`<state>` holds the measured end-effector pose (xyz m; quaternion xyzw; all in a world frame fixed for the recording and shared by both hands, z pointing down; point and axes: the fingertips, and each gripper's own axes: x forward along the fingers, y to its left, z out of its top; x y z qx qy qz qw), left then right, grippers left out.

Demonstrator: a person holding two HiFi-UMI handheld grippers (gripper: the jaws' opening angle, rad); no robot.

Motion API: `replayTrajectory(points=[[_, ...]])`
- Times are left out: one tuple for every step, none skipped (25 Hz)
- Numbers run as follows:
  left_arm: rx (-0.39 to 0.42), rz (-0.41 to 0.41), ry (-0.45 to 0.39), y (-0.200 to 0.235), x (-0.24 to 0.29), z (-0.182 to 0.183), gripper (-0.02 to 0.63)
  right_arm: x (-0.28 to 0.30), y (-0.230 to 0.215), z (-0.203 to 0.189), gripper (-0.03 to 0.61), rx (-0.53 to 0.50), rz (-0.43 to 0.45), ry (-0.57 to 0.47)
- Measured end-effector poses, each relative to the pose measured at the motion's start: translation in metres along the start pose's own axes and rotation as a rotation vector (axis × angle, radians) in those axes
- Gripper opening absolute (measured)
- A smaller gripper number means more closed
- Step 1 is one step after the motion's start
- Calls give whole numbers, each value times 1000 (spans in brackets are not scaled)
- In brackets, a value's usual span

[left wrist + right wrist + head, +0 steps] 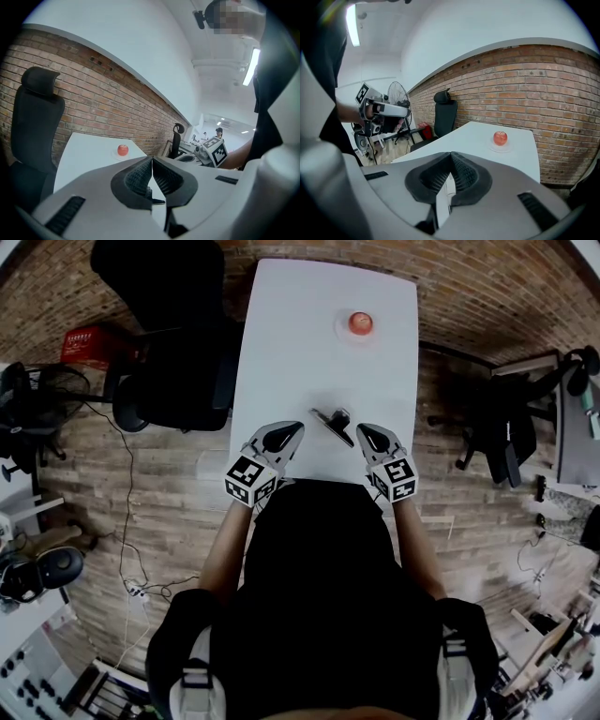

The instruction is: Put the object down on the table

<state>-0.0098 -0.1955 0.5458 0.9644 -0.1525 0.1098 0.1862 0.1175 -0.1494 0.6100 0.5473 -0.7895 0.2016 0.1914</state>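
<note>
1. Between both grippers, just ahead of their tips: dark object [334, 422], flat on table [281, 334], touching neither.
2. Left gripper [292, 430]: jaws closed, empty.
3. Right gripper [366, 433]: jaws closed, empty.
4. Status: put-down judged complete.

1. The object [333, 424] is a small dark thing: a slim black bar with a rounder, greyish lump at one end. Honestly can't tell what it actually is.
2. It's lying flat on the table [281, 352], resting on its own, with the bar slanting diagonally across the surface.
3. It sits close to the table's near edge, a bit right of the middle.
4. The table's a plain white rectangle, running lengthwise away from the camera.
</note>
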Motion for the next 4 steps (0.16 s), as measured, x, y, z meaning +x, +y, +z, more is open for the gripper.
replayTrajectory(points=[[0,-1,1,0,0,-1,21,0,1,1,-3,0,0,3],[-1,-1,3,0,0,-1,21,0,2,1,-3,0,1,8],[-1,-1,4,1,0,-1,21,-1,3,1,-3,-1,3,15],[-1,-1,6,1,0,-2,21,-1,3,0,-3,-3,5,23]])
